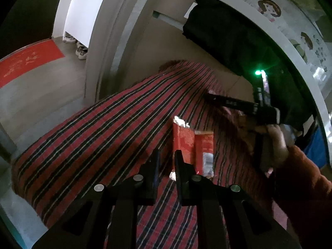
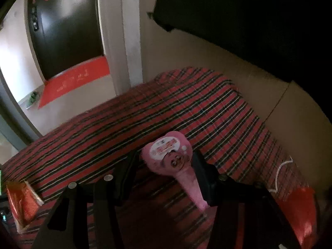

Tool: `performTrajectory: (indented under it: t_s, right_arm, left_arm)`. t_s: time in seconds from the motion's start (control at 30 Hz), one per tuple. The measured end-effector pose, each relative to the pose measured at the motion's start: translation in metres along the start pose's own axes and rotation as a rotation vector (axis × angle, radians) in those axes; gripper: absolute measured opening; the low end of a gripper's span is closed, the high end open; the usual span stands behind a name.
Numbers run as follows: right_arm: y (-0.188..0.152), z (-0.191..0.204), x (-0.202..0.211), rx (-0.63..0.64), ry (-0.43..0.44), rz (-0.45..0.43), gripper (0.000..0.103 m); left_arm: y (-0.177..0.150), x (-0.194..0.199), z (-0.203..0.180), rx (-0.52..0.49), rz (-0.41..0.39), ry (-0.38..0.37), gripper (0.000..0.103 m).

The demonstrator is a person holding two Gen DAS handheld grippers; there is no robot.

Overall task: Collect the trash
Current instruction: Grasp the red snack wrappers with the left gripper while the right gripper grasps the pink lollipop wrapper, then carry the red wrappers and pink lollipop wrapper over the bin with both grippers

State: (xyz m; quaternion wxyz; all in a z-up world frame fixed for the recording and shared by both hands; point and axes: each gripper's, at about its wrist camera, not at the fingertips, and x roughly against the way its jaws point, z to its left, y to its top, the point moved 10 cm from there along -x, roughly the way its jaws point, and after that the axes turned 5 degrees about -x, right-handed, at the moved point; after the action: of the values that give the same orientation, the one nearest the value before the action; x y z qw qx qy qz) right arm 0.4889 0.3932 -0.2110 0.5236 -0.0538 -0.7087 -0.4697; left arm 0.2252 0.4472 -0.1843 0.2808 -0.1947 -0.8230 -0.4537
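A striped red cloth covers the surface, and every place below is given relative to it. On the cloth, toward its right half, a red carton with a torn-open top is seen standing just beyond the left gripper, slightly to the right of the line of its fingers. The left gripper's jaws are drawn nearly together, and nothing is caught between them. A pink packet (heart-shaped at its far end, tapering to a narrow tail) is found on the near part of the cloth, between the fingers of the right gripper. Its long axis runs roughly along the fingers. Those jaws are held wide, the tail lying close by the right-hand finger; whether it is actually touched cannot be told through the blur. The packet is judged the right hand's pickup, the carton the left's.
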Motion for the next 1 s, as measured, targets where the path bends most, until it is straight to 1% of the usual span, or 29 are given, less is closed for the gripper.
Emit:
performTrajectory:
  t_s: [0.07,0.13,0.17,0.23,0.3,0.4,0.43,0.5,0.53,0.57,0.6,0.67,0.77,0.87,0.93,1.0]
  right_arm:
    - [0.000,-0.004,-0.007,-0.024,0.017,0.026,0.052]
    - [0.002,-0.004,-0.005,-0.043,0.044,0.025,0.052]
    - [0.001,-0.005,-0.005,-0.044,0.043,0.026,0.050]
    - [-0.003,-0.002,-0.001,-0.031,0.044,0.029,0.049]
    - [-0.012,0.003,0.007,-0.017,0.055,0.038,0.048]
    - [-0.030,0.008,0.028,-0.035,0.092,0.047,0.048]
    - [-0.036,0.010,0.038,-0.047,0.111,0.046,0.048]
    - [-0.048,0.012,0.063,-0.075,0.148,0.035,0.048]
    - [-0.055,0.014,0.077,-0.084,0.160,0.024,0.048]
    - [-0.062,0.015,0.093,-0.085,0.168,0.007,0.048]
    - [-0.069,0.016,0.111,-0.082,0.170,-0.014,0.048]
    - [-0.084,0.014,0.140,-0.075,0.166,-0.050,0.048]
    - [-0.110,-0.003,0.183,-0.085,0.139,-0.099,0.048]
    - [-0.134,-0.031,0.213,-0.139,0.093,-0.138,0.048]
    - [-0.149,-0.049,0.227,-0.181,0.072,-0.152,0.048]
    - [-0.166,-0.065,0.247,-0.223,0.055,-0.166,0.048]
  left_arm:
    - [0.003,0.000,-0.003,-0.001,-0.007,-0.009,0.014]
    - [0.001,0.001,-0.005,-0.001,-0.010,-0.016,0.014]
    - [0.001,0.001,-0.008,-0.002,-0.009,-0.019,0.014]
    - [0.003,-0.001,-0.010,-0.007,-0.008,-0.023,0.014]
    - [0.007,-0.003,-0.013,-0.006,-0.011,-0.023,0.014]
    - [0.009,-0.004,-0.017,0.002,-0.014,-0.026,0.015]
    - [0.009,-0.004,-0.018,0.006,-0.015,-0.031,0.017]
    - [0.008,-0.007,-0.019,0.006,-0.010,-0.025,0.031]
    - [0.008,-0.009,-0.019,0.003,-0.007,-0.018,0.043]
    - [0.009,-0.011,-0.020,-0.004,-0.004,-0.014,0.048]
    - [0.011,-0.015,-0.020,-0.010,0.000,-0.011,0.049]
    - [0.015,-0.024,-0.022,-0.028,0.015,0.013,0.050]
    - [0.018,-0.043,-0.027,-0.082,0.057,0.074,0.051]
    - [0.016,-0.058,-0.030,-0.139,0.091,0.159,0.051]
    - [0.016,-0.061,-0.031,-0.162,0.087,0.203,0.052]
    - [0.016,-0.063,-0.032,-0.164,0.087,0.228,0.052]
